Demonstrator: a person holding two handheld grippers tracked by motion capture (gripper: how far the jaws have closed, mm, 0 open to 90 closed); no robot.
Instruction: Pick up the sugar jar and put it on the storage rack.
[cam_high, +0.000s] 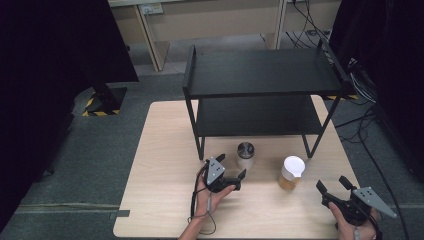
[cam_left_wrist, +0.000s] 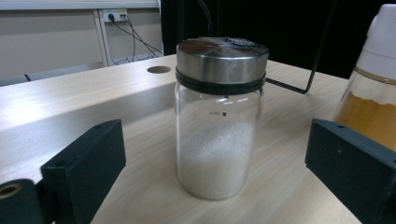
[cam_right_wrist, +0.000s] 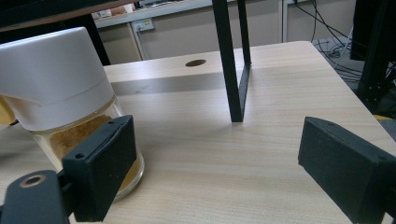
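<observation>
Left hand-held gripper, high view: held low over the table, jaws spread wide and released, aimed at the glass jar with steel lid; jar just beyond the fingertips, not between them, no contact. Left gripper view: same jar upright on the table, centred between the two black jaws but farther off, pads well clear of the glass; white granules filling roughly the lower half; black ring under the metal lid.

Glass jar with steel lid: upright on the table in front of the black shelf rack, near the rack's front left leg. Amber jar with white cap: upright to the right of the first jar, near but apart from it, in front of the rack's front right leg.

Right hand-held gripper, high view: near the table's right front corner, jaws open, nothing between them, amber jar to its left and apart. Right gripper view: amber jar at far left, partly behind the left jaw, outside the gap; bare table and a rack leg between the jaws farther off.
</observation>
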